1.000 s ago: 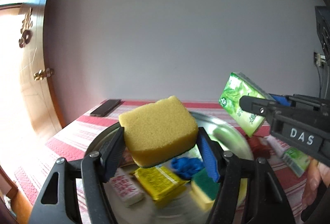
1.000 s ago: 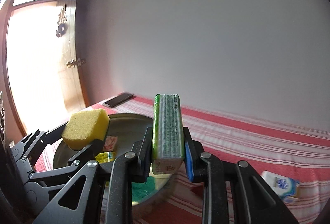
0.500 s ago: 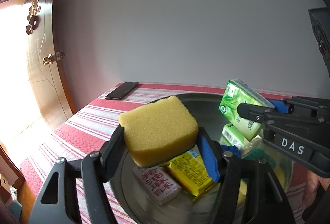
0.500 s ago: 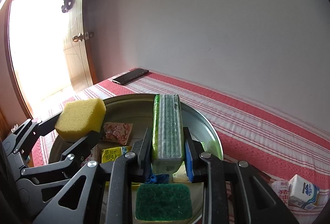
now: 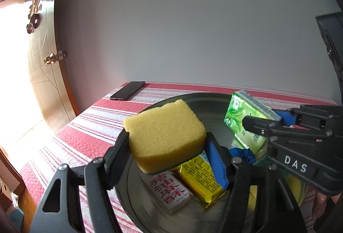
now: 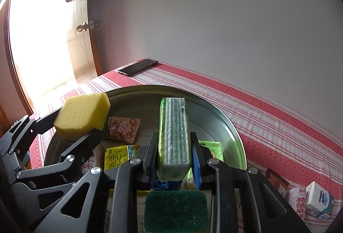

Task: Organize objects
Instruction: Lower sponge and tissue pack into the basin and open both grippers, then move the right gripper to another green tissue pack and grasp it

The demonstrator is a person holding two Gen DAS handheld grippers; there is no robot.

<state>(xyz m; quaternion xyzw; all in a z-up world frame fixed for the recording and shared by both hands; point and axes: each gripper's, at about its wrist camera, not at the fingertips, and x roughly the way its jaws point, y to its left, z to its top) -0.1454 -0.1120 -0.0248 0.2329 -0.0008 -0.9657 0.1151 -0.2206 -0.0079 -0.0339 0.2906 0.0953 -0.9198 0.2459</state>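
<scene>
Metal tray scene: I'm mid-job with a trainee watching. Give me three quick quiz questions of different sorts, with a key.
1. True or false: the left tool holds the yellow sponge above the metal tray.
2. What does the right tool grip? A) black phone B) green tissue pack C) dark green scouring pad
3. Fill in: the black phone lies on the striped ____, outside the tray.

Key: 1 true. 2 B, the green tissue pack; the dark green scouring pad lies below it. 3 tablecloth.

Strong daylight is admitted through the doorway [image 6: 42,40] at left, blown out to white; frames are sharp, edges heavily fisheye-curved, corners vignetted black.
</scene>
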